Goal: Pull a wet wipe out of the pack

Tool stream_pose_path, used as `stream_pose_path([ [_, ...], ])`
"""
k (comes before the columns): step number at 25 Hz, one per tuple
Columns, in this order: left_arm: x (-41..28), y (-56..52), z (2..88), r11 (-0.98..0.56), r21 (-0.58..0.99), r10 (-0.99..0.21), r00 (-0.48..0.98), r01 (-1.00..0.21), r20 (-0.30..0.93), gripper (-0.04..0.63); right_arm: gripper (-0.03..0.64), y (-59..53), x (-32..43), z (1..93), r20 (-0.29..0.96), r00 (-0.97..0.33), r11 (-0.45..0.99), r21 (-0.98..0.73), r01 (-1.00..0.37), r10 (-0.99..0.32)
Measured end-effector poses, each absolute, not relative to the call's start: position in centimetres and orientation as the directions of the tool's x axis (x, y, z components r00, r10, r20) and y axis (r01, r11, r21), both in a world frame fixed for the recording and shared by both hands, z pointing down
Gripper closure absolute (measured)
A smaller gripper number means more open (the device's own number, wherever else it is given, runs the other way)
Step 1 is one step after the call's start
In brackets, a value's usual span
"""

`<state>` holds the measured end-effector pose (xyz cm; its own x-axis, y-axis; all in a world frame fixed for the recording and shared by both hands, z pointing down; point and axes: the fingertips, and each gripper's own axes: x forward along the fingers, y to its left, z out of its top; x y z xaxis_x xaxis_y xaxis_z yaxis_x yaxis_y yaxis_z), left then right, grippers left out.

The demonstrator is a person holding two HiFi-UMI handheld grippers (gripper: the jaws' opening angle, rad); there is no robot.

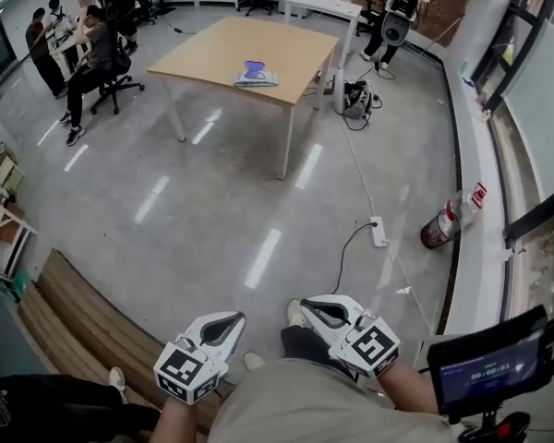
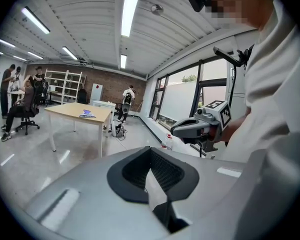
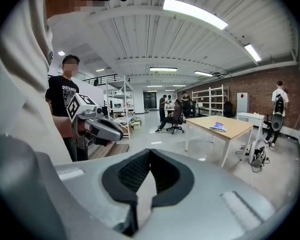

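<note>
The wet wipe pack (image 1: 256, 74), a flat pack with a blue-purple top, lies on a wooden table (image 1: 212, 53) far across the room. It shows small in the left gripper view (image 2: 87, 114) and in the right gripper view (image 3: 219, 127). My left gripper (image 1: 229, 318) and right gripper (image 1: 305, 306) are held close to my body, far from the table. Each one's jaws meet at the tips with nothing between them, as seen in the left gripper (image 2: 150, 149) and the right gripper (image 3: 150, 151).
Grey polished floor lies between me and the table. A power strip (image 1: 379, 232) with its cable and a red cylinder (image 1: 437, 233) sit at the right by the window wall. A wooden bench (image 1: 83, 321) is at my left, a small screen (image 1: 489, 367) at my right. People sit at far left.
</note>
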<state>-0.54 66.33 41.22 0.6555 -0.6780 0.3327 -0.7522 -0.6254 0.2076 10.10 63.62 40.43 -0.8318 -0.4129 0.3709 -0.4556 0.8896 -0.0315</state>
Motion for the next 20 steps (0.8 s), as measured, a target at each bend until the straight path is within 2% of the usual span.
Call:
stream_pose_path([
  [4, 0.4, 62.7, 40.8, -0.609, 0.203, -0.692, 0.639, -0.767, 0.335, 0.592, 0.615, 59.1, 10.6, 40.0, 0.364, -0.837, 0.892, -0.034, -0.45, -0.408],
  [9, 2.1, 57.4, 40.5, -0.588, 0.202, -0.7, 0.618, -0.783, 0.358, 0.592, 0.615, 53.3, 11.1, 40.1, 0.331, -0.879, 0.924, -0.05, -0.38, -0.343],
  [16, 7.8, 44.4, 39.9, -0.578, 0.166, -0.708, 0.593, -0.799, 0.383, 0.592, 0.615, 41.5, 15.7, 40.3, 0.302, -0.908, 0.938, -0.101, -0.333, -0.29],
  [20, 8.3, 43.8, 39.0, -0.587, 0.141, -0.711, 0.591, -0.797, 0.381, 0.592, 0.615, 40.9, 16.3, 40.5, 0.307, -0.904, 0.933, -0.108, -0.344, -0.298],
])
